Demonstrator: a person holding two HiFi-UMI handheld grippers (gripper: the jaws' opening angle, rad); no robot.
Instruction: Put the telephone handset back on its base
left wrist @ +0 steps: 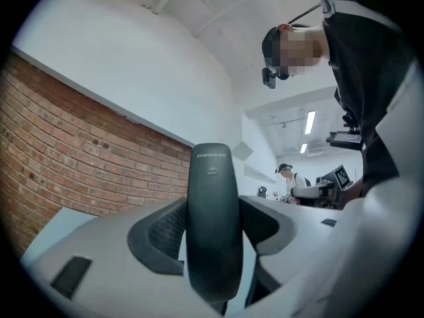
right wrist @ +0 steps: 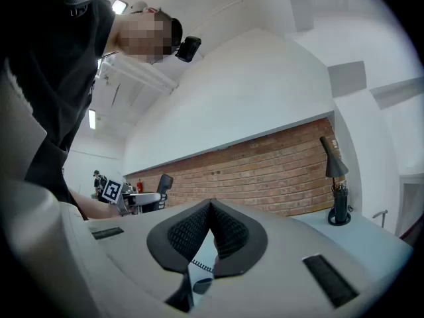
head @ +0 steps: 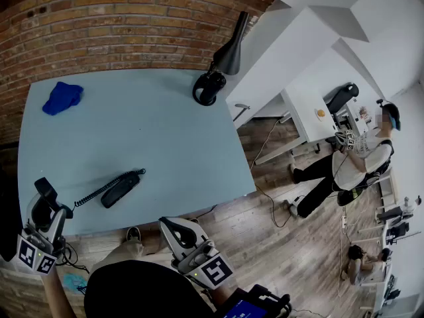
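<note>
The black telephone base (head: 120, 189) lies on the pale blue table (head: 152, 131), near its front edge. Its coiled cord (head: 99, 193) runs left toward my left gripper (head: 45, 203). That gripper is off the table's front left corner, shut on the black handset (left wrist: 213, 217). The handset stands upright between the two pads and rises above them (head: 44, 189). My right gripper (head: 172, 226) hangs below the table's front edge, its jaws shut with nothing held (right wrist: 212, 207). A bit of the cord (right wrist: 202, 265) shows under its jaws.
A blue cloth (head: 63, 98) lies at the table's far left. A black desk lamp (head: 215, 78) stands at the far right corner, also in the right gripper view (right wrist: 336, 191). A brick wall (head: 99, 18) backs the table. A person (head: 351, 161) sits by white desks to the right.
</note>
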